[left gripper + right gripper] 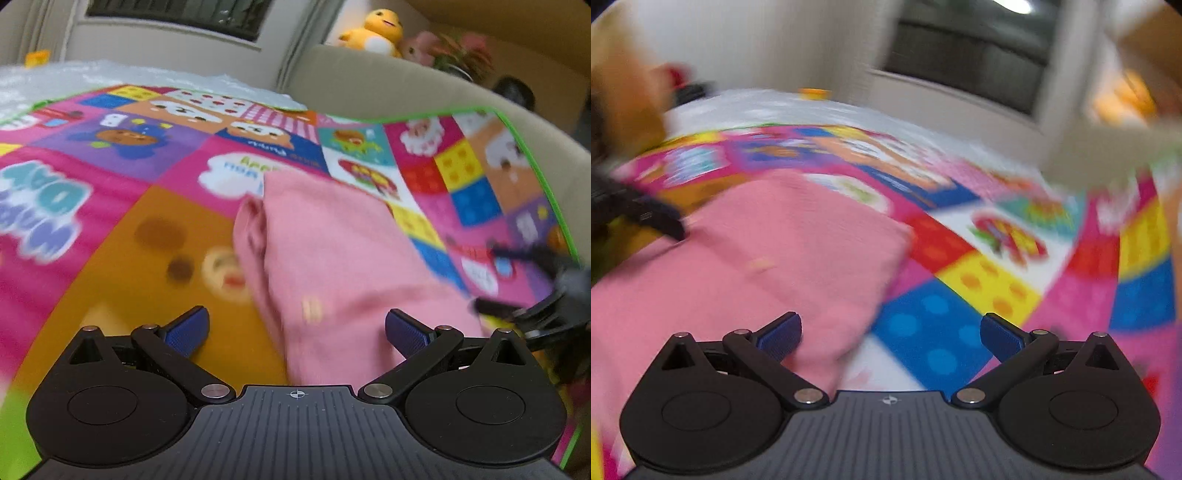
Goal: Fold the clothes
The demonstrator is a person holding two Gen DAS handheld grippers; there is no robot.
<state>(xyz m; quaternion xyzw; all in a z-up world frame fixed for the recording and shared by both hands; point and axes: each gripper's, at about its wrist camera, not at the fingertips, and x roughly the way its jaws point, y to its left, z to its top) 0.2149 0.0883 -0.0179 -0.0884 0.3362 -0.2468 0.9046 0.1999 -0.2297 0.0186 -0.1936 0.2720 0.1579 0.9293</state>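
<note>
1. Left gripper (297, 334): black linkage arms on two round hubs, blue ribbed pads (186, 334); the jaws stand wide and hold nothing. The right jaw overlaps the pink garment's near edge in view (whether they touch cannot be told).
2. Right gripper (891, 336): the same build; its jaws are likewise spread wide and empty, the left pad over the garment's near corner.
3. Pink garment (332, 258): soft, matte knit, folded into a rough rectangle with gathered folds along its left side; it lies flat on the play mat, between the two grippers.
4. Play mat (110, 221): smooth, glossy sheet of bright cartoon squares with a green border.
5. Beyond the mat: a curved beige sofa back (369, 81), bearing a yellow plush duck (376, 33) (blurred).
</note>
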